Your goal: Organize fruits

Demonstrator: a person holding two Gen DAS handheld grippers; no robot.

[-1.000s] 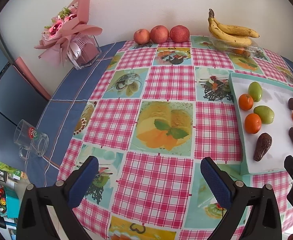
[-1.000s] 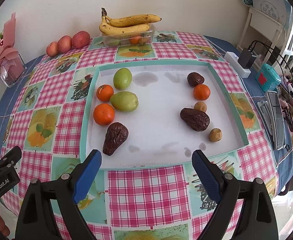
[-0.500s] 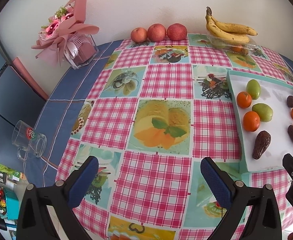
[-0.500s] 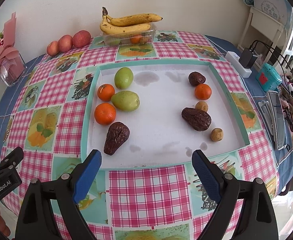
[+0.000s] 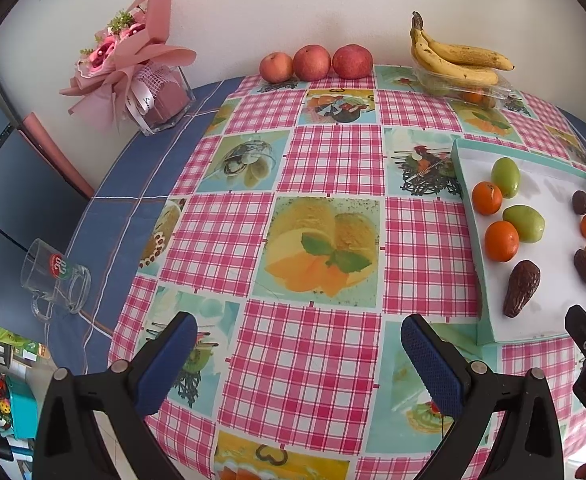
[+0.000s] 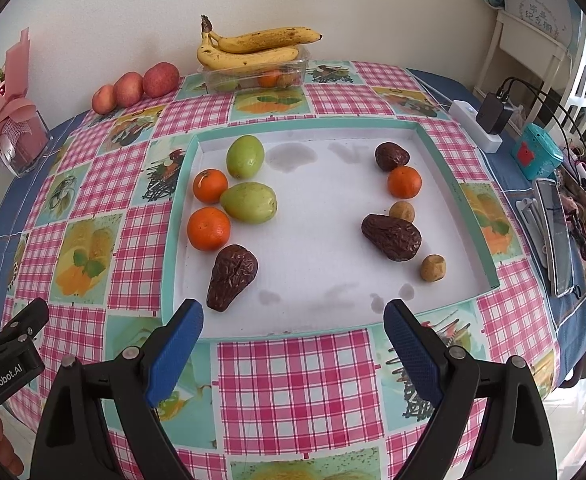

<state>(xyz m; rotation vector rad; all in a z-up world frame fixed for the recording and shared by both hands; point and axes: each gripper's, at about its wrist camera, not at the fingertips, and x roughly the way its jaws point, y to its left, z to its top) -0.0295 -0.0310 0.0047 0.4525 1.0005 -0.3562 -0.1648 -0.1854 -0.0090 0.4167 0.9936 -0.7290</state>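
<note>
The table wore a pink-checked oilcloth with fruit-picture squares [image 5: 333,168], pushed up against a plain white wall.

From the left wrist camera, the left gripper [image 5: 299,346] hung low over the cloth near the front edge, its blue-padded jaws spread wide with nothing between them. Three red apples [image 5: 315,62] sat in a row at 12 o'clock against the wall, and a bunch of spotty yellow bananas [image 5: 459,60] rested on a clear plastic punnet [image 5: 469,90] at about 1 o'clock. A pink paper-wrapped bouquet in a glass vase [image 5: 141,64] stood at 10 o'clock, and a clear glass mug [image 5: 55,280] lay at 8 o'clock on the blue cloth. The shallow white tray with a teal rim [image 5: 463,168] was off at 3 o'clock, fruit inside.

From the right wrist camera, the right gripper [image 6: 293,336] hovered just in front of the tray's near rim, jaws also wide apart and holding nothing. Inside the tray, the left group at 10 o'clock was two green pear-like fruits [image 6: 249,200], two orange tangerines [image 6: 209,228] and a wrinkly dark brown fruit [image 6: 231,276]. The right group, well apart at 1 to 2 o'clock, had a smaller tangerine [image 6: 404,182], two more dark wrinkly fruits [image 6: 392,237] and two small tan round ones [image 6: 433,267]. A white power strip with a black charger [image 6: 477,124] sat at 2 o'clock beyond the tray.
</note>
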